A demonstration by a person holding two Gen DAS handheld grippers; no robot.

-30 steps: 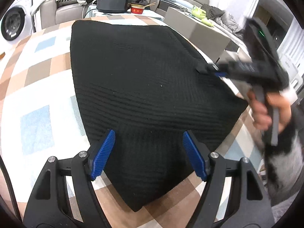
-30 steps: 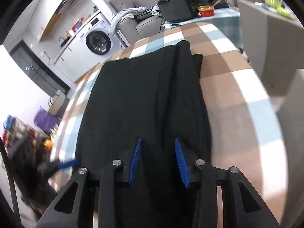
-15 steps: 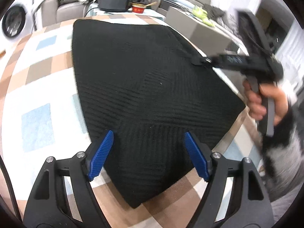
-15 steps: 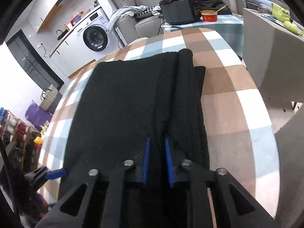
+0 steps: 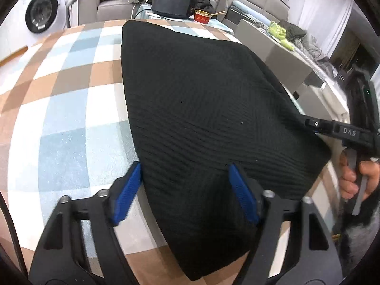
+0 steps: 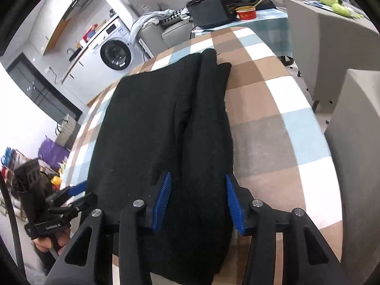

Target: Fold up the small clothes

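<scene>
Since half a second ago the right gripper [image 6: 197,199] has spread wide astride the black knit garment's [image 6: 166,123] right fold, which runs lengthwise away; left gripper [image 5: 185,190] gapes wide over the near corner.

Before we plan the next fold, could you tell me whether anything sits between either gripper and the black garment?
Nothing visible does. The left gripper is open at the black garment's near corner, and the right gripper is open straddling its folded edge. Only checkered tablecloth surrounds it.

"DAS" on right claw [image 5: 308,124] body; left claw [image 6: 78,193] label blurred, unreadable.
</scene>
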